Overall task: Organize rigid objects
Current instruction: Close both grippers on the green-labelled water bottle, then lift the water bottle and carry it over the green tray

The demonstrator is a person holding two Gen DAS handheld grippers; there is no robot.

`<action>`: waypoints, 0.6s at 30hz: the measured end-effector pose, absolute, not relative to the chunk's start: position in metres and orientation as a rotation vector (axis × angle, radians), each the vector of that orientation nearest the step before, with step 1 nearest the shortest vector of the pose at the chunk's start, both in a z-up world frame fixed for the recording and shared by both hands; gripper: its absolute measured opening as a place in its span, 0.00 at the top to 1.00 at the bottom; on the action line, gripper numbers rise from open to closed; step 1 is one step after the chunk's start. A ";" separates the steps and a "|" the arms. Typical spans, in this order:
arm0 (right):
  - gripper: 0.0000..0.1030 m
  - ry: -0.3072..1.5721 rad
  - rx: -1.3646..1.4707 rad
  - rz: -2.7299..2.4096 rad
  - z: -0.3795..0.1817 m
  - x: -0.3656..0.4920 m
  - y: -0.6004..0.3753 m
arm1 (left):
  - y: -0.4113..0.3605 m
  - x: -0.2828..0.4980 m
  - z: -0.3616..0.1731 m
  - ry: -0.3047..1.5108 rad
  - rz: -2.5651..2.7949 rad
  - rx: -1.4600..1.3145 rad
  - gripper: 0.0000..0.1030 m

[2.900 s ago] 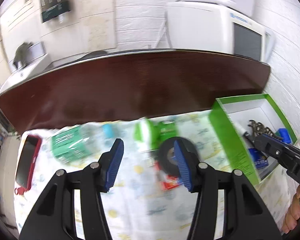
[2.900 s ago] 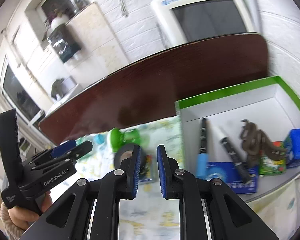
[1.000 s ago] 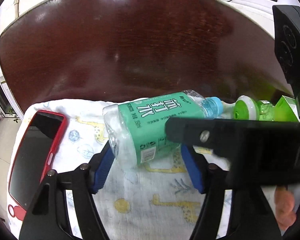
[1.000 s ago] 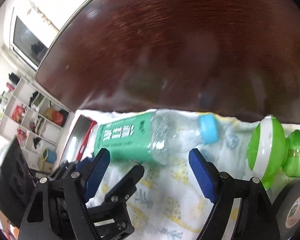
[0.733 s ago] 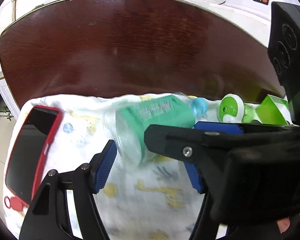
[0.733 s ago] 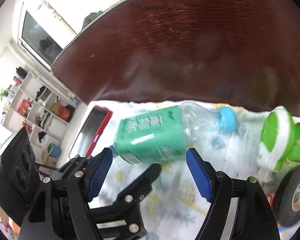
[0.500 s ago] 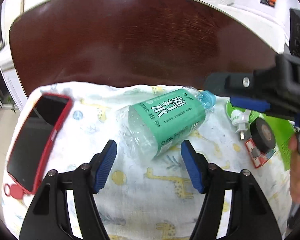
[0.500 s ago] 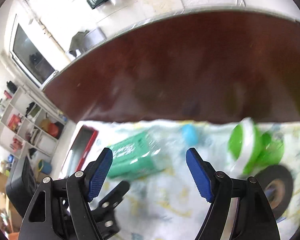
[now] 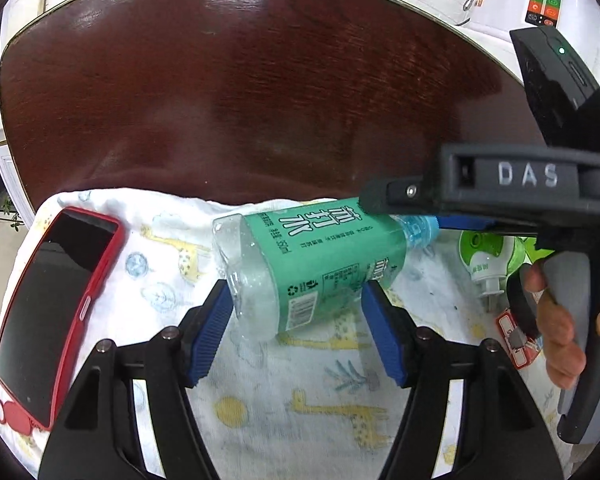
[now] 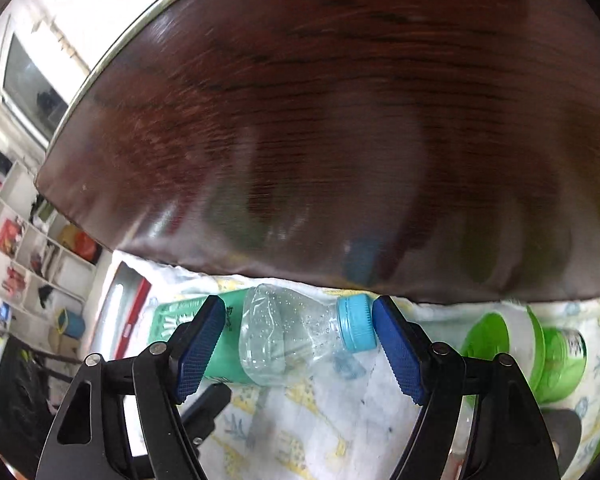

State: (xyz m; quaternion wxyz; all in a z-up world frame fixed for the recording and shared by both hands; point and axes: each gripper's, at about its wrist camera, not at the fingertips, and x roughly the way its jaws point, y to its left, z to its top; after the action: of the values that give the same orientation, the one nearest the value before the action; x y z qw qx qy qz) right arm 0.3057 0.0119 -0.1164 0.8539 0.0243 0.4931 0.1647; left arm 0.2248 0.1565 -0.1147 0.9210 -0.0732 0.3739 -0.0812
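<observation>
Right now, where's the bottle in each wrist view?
Left wrist: bottle at centre, lying on the cloth, base end between the left gripper's pads.
Right wrist: bottle low centre, neck end between the right gripper's pads.
Shared landmark: blue cap.

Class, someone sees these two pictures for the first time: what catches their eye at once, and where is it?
A green-labelled bottle lies on its side on the giraffe-print cloth, with both sets of tongs around it. A red phone lies at the cloth's left edge, before the dark wooden table.
</observation>
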 end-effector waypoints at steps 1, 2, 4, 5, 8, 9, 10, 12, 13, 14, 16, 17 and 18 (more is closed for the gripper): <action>0.25 1.026 0.035 0.349 -0.117 0.305 0.014 | 0.158 0.226 -0.116 0.765 -0.170 -0.150 0.36; 0.25 1.019 0.024 0.351 -0.116 0.305 0.016 | 0.159 0.230 -0.117 0.762 -0.174 -0.148 0.36; 0.25 1.018 0.016 0.354 -0.115 0.304 0.017 | 0.158 0.234 -0.118 0.762 -0.178 -0.153 0.36; 0.25 1.016 0.014 0.355 -0.115 0.304 0.018 | 0.158 0.235 -0.118 0.761 -0.179 -0.155 0.36; 0.25 1.005 -0.001 0.360 -0.109 0.298 0.018 | 0.159 0.233 -0.115 0.758 -0.175 -0.152 0.36; 0.25 0.995 -0.009 0.358 -0.106 0.295 0.019 | 0.164 0.219 -0.116 0.754 -0.178 -0.157 0.36; 0.25 0.987 -0.014 0.356 -0.104 0.290 0.023 | 0.162 0.215 -0.112 0.749 -0.179 -0.161 0.36; 0.25 0.966 -0.018 0.359 -0.098 0.285 0.021 | 0.159 0.210 -0.105 0.732 -0.180 -0.158 0.36; 0.25 0.958 -0.018 0.362 -0.094 0.282 0.020 | 0.158 0.206 -0.100 0.724 -0.179 -0.150 0.36; 0.25 0.948 -0.015 0.366 -0.089 0.278 0.017 | 0.155 0.203 -0.095 0.716 -0.179 -0.142 0.36; 0.25 0.927 -0.008 0.371 -0.078 0.269 0.013 | 0.149 0.196 -0.083 0.700 -0.179 -0.125 0.36; 0.25 0.912 -0.007 0.372 -0.071 0.264 0.009 | 0.146 0.192 -0.077 0.694 -0.181 -0.119 0.36; 0.25 0.898 -0.005 0.373 -0.066 0.260 0.006 | 0.141 0.188 -0.071 0.685 -0.183 -0.111 0.36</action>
State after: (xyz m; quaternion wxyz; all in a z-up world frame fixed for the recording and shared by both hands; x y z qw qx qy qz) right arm 0.2597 0.0056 -0.0659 0.8841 -0.0025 0.4316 0.1792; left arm 0.1883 0.1415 -0.0707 0.9363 -0.0545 0.3354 -0.0894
